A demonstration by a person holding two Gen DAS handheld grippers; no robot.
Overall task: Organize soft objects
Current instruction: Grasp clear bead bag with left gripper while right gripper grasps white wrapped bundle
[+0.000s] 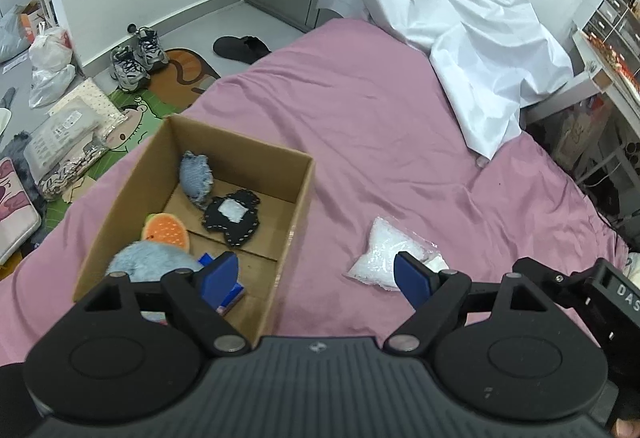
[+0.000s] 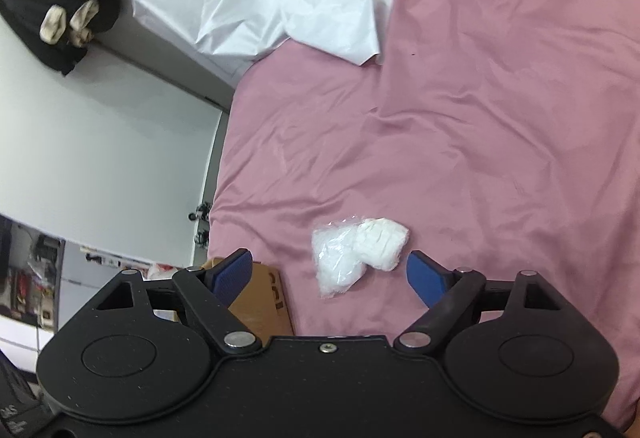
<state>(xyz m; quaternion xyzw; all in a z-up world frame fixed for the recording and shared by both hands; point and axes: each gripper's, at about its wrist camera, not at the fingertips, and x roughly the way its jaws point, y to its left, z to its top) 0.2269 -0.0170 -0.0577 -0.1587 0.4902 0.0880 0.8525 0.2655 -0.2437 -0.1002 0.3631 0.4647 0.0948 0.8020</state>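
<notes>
Two open, empty grippers near one soft white bag of fluff on the pink bed sheet, straight ahead of the right gripper, beside the brown cardboard box.

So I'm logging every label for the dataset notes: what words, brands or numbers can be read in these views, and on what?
"DAS": on the black body of the right claw, cut off at the frame edge.
Dark print on the cardboard box side: fragments only, unreadable.
Labels on the packets on the floor: too small to read.
Nothing else is legible.
</notes>
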